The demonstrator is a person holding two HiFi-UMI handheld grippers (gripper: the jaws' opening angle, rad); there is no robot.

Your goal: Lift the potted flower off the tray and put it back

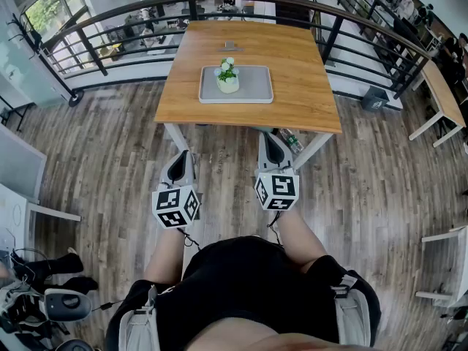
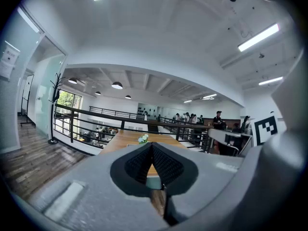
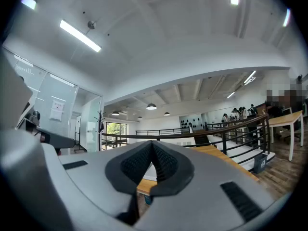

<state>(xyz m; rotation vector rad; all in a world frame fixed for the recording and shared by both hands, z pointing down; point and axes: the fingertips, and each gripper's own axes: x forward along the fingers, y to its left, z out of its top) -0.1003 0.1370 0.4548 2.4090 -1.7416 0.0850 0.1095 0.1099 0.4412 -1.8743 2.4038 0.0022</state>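
The left gripper [image 1: 180, 156] and the right gripper [image 1: 268, 139] are held side by side in front of the person's body, well short of the table. Each is pressed together, with nothing pinched, as is shown in each gripper's own view by dark pads meeting at the tips.

The whole layout is given only by the head view. A wooden plank floor [image 1: 380, 189] is seen between the grippers and the wooden table [image 1: 300, 93], and a dark curved railing [image 1: 110, 31] is seen running behind and round the table. A grey tray [image 1: 256, 88] is laid near the table's middle, and the potted flower [image 1: 227, 76] is stood upright on the tray, towards its left part.

In the left gripper view the flower's white blooms are seen small, just above the closed jaw tips, with the tabletop behind them. A group of people [image 2: 192, 118] standing beyond the far railing and a coat stand [image 2: 54, 105] at the left are also shown there.

In the right gripper view the flower is covered by the gripper's own body; only the table's right edge and the railing beyond it are shown.
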